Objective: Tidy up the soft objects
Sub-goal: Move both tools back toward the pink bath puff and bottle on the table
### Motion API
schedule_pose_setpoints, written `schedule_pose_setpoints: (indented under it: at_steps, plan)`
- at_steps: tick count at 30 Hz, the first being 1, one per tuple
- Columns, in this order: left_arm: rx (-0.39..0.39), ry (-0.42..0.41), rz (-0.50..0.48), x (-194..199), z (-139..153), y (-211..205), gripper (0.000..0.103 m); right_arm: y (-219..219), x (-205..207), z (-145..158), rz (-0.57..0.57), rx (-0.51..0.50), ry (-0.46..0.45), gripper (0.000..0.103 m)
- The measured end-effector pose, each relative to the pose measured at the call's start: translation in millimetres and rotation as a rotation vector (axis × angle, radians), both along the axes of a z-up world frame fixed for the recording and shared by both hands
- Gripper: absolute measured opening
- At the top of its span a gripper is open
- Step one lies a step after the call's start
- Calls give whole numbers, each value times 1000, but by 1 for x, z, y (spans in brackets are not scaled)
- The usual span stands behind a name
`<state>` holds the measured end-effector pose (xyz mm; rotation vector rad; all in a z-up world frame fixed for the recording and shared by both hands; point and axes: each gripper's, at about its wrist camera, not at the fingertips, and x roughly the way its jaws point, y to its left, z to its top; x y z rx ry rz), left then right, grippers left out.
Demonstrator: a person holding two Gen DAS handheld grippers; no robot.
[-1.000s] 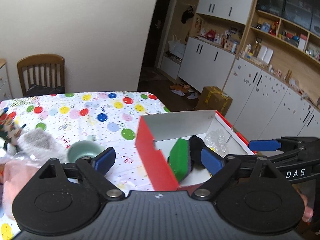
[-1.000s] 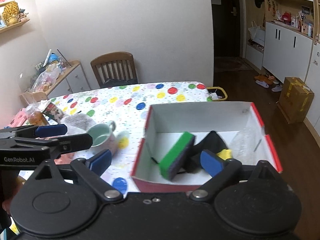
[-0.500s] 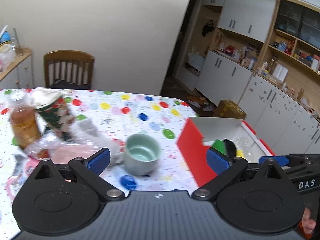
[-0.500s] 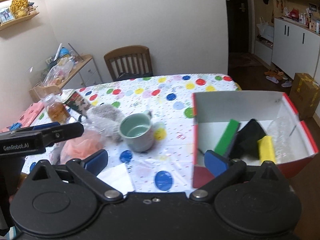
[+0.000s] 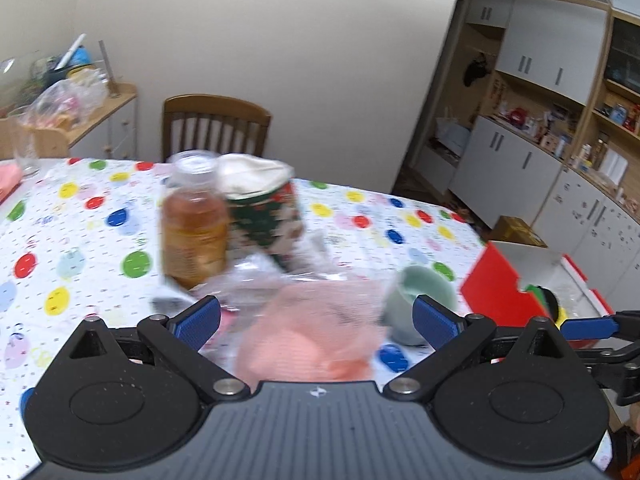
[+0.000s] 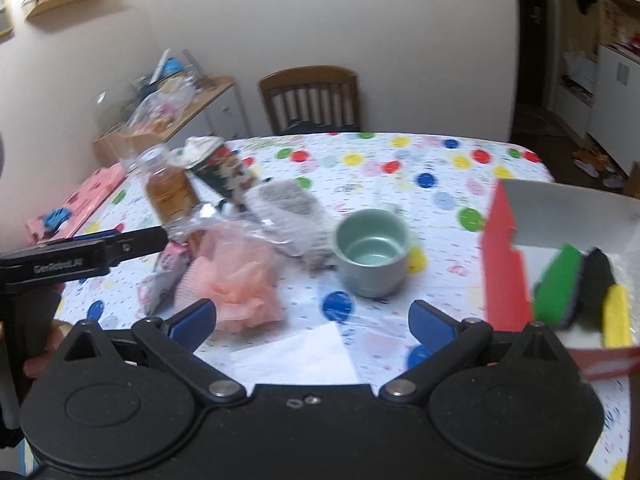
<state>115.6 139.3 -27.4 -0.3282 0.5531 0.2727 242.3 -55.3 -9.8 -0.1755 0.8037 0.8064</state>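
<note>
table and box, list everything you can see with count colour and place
table: 1, white cloth with coloured dots, under everything
box: 1, red outside, white inside, right end of table
green sponge: 1, green, in box, left side
black soft item: 1, black, in box, beside green sponge
yellow sponge: 1, yellow, in box, near front
cup: 1, pale green, left of box
mesh pouf: 1, peach pink, left of cup
grey fuzzy item: 1, grey, behind pouf
bottle: 1, amber liquid, far left
printed sock: 1, green, red, white, beside bottle
chair: 1, brown wood, behind table
left tongs: open, over pouf
right tongs: open, empty
</note>
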Motion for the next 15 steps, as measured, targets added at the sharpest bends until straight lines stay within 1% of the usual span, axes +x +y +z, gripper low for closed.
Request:
schedule_pose_setpoints:
  at_steps: [4, 9, 12, 15]
  plan:
    - [-15, 20, 51, -9, -14, 28, 103, 33, -6, -6, 101, -32, -3, 102]
    - [-45, 47, 103, -18, -34, 57, 103, 71, -10, -17, 194, -73, -19, 102]
    - [-47, 68, 119, -20, -46, 70, 103, 92, -7, -29, 222, -101, -24, 102]
    - [-41, 100, 139, -18, -60, 81, 103, 110, -2, -42, 239, -121, -6, 102]
